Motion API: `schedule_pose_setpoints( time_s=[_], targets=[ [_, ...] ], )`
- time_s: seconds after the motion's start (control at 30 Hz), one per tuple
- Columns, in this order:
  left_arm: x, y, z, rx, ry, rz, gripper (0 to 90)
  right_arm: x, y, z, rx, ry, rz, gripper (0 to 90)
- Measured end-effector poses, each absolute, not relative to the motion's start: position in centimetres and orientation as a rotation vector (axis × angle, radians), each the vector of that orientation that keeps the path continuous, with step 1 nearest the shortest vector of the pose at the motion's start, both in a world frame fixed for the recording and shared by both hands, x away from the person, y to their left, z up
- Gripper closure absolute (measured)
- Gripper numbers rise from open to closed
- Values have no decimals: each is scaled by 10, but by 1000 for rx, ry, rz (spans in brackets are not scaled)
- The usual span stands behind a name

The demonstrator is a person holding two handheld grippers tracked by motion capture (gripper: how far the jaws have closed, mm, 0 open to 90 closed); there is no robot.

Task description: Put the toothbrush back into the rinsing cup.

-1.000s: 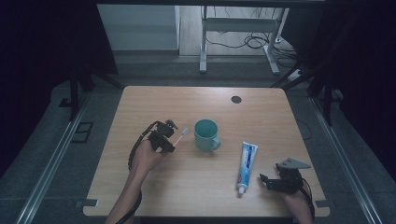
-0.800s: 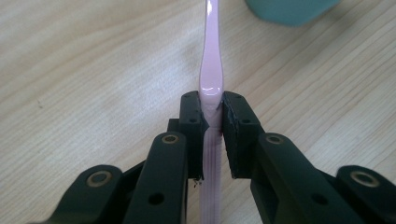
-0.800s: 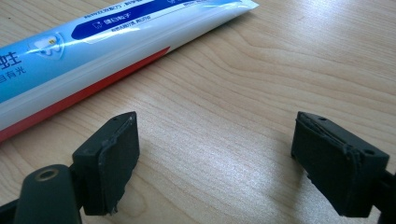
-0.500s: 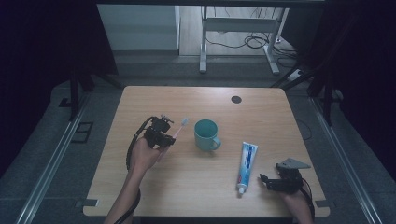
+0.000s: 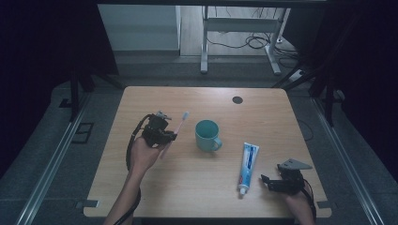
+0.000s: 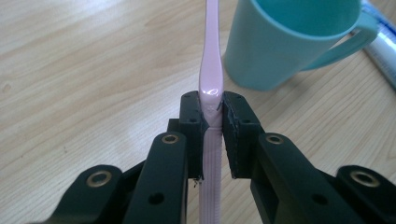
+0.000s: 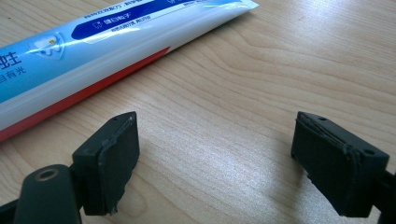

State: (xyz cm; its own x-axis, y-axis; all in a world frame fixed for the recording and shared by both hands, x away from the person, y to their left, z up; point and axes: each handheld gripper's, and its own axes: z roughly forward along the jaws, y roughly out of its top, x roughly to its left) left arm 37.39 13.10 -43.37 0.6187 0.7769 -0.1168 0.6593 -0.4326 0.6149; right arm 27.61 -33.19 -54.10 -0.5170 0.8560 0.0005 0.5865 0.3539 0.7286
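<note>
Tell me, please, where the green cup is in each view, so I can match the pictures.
High view: cup at table centre, right of the toothbrush.
Left gripper view: cup at top right, beside the toothbrush.
Right gripper view: no cup.
Shared landmark: toothpaste tube.

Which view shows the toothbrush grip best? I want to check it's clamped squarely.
The left gripper view: the left gripper has its fingers pressed on both sides of the pink toothbrush handle. The high view shows the toothbrush small, angled toward the cup. The right gripper view shows toothpaste instead.
</note>
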Motion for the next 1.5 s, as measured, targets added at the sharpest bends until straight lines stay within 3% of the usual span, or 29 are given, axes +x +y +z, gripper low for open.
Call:
schedule_pose_setpoints(
  time_s=[1.5],
  targets=[
    [369,102,-395,1940,926,331,788,276,-332,-541,1263,2240,970,153]
  ],
)
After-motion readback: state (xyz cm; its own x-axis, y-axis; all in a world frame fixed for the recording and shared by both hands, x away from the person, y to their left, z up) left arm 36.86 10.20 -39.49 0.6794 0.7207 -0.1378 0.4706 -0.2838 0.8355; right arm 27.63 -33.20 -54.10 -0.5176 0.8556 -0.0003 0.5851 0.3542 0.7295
